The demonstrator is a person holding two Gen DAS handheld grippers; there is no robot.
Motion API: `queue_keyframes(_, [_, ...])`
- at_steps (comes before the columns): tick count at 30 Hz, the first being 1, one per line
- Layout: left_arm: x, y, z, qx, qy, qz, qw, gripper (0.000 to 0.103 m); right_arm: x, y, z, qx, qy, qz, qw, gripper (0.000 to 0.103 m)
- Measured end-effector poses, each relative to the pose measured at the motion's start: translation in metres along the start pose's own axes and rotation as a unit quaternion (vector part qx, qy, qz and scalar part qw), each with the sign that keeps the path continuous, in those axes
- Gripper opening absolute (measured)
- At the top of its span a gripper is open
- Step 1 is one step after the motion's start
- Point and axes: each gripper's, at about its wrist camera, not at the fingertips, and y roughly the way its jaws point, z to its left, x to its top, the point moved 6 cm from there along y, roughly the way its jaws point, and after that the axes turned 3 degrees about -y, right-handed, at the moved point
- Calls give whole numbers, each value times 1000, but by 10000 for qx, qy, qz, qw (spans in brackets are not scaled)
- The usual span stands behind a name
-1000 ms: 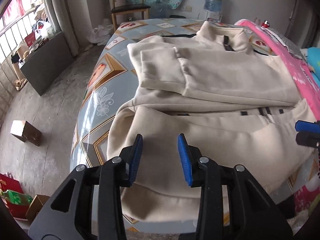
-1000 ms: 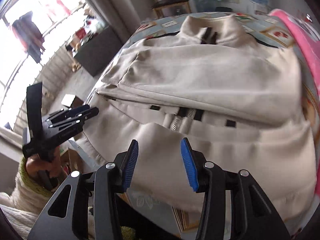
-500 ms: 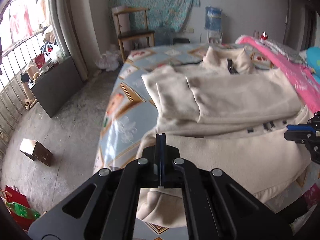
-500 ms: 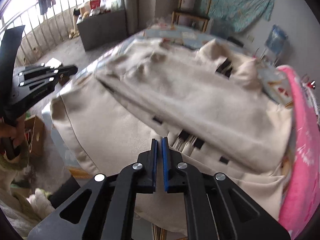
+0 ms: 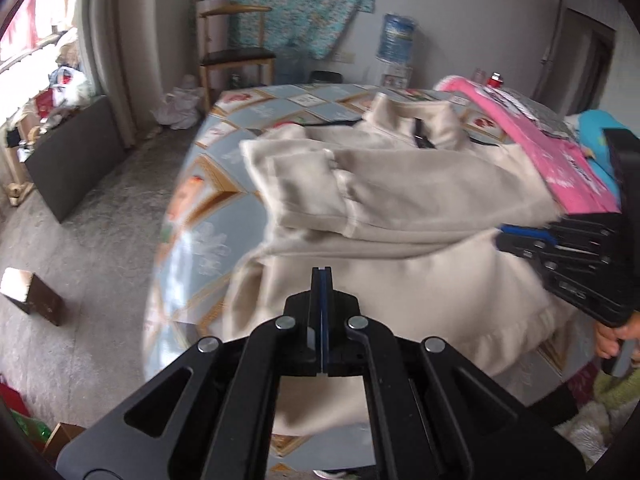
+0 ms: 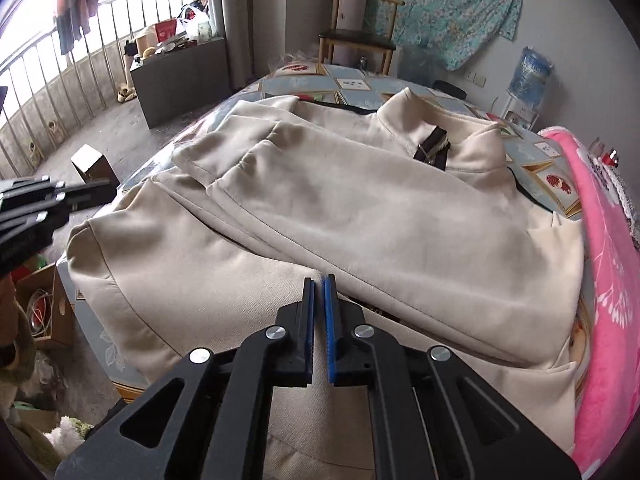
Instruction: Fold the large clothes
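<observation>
- Two risks in the left wrist view: the left hand-held gripper (image 5: 321, 280) is closed on nothing above the cream jacket (image 5: 400, 208), whose hem overhangs the table (image 5: 208, 184) at 6 o'clock and could slide; floor lies open at 9 o'clock.
- Right wrist view: the right hand-held gripper (image 6: 319, 292), pads nearly together and empty, could snag the stacked sleeves; the pink blanket (image 6: 600, 240) crowds 3 o'clock.

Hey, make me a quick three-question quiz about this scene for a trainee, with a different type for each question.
1. True or false: a sleeve is folded across the front of the jacket.
2. What lies along the jacket's right side in the right wrist view? A) pink blanket B) green towel C) laptop
3. Which piece of furniture stands by the far wall?

Key: 1 true; 2 A; 3 chair.
</observation>
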Motion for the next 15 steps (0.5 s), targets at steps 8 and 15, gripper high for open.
queue_keyframes(8, [-17, 42, -75, -484, 873, 633, 9930, 0, -12, 29, -2, 46, 27, 164, 9999, 5])
queue_keyframes(15, [-25, 68, -101, -386, 1186, 716, 9896, 0, -19, 10, -34, 810, 1023, 174, 9913, 9])
